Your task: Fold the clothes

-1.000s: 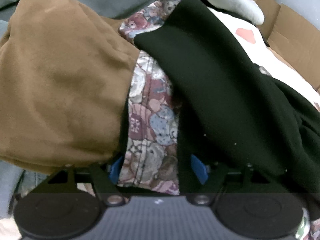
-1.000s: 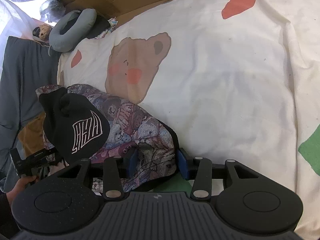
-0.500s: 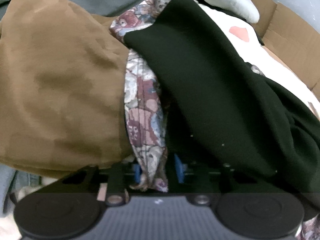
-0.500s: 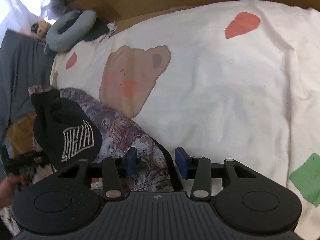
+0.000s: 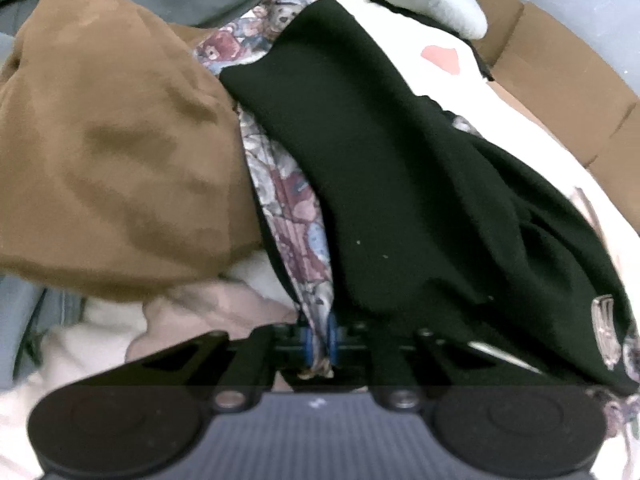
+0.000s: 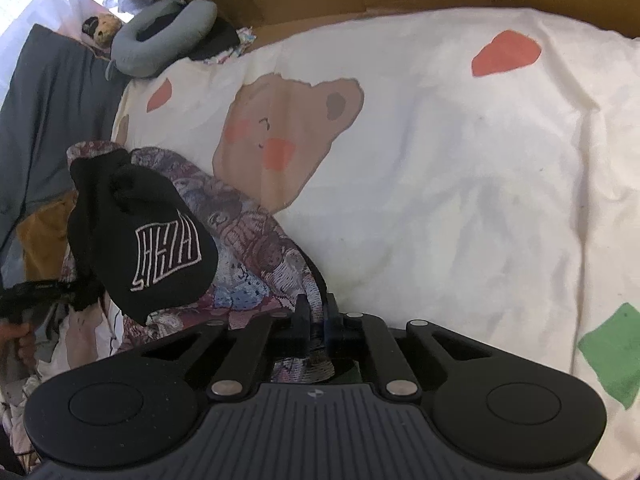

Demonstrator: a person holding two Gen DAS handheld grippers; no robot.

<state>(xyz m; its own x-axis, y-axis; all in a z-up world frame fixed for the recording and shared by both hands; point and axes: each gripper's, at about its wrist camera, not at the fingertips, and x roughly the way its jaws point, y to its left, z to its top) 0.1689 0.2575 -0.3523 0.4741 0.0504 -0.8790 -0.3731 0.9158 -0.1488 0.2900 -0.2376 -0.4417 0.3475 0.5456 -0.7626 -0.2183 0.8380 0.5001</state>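
Bear-print garment (image 5: 298, 216), a woven piece crowded with teddy bears in maroon, blue and grey and lined in black, lies across a bed and is pinched at two places. In the left wrist view a brown cloth (image 5: 116, 168) bulges on the left, lying against the garment's patterned edge, and pale pink fabric (image 5: 208, 308) shows beneath it. That patterned edge runs down the middle as a narrow strip straight into the left tongs (image 5: 319, 340), whose blue pads (image 5: 307, 341) are clamped tight on it with cloth on both sides. To the right the garment's black lining (image 5: 400, 184) spreads in a broad dark fold, and beyond it lie the cream bedspread (image 5: 520, 120) and brown cardboard (image 5: 560, 80) at the far edge. In the right wrist view a grey blanket (image 6: 44, 120) covers the far left, a hand (image 6: 16, 338) grips the other tool at the left border, and a grey neck pillow (image 6: 164, 40) rests near the top. A black fold carrying a white outlined logo (image 6: 166, 252) hangs over the bear print (image 6: 256, 248), which trails rightward and down to the right tongs (image 6: 317, 320); these are squeezed together on a thin bunch of the cloth, a bit of which pokes out behind the fingers. Right of that, the bedspread (image 6: 460, 200) lies bare, printed with a large bear face (image 6: 280, 136), a red patch (image 6: 506, 52) and a green patch (image 6: 612, 352)
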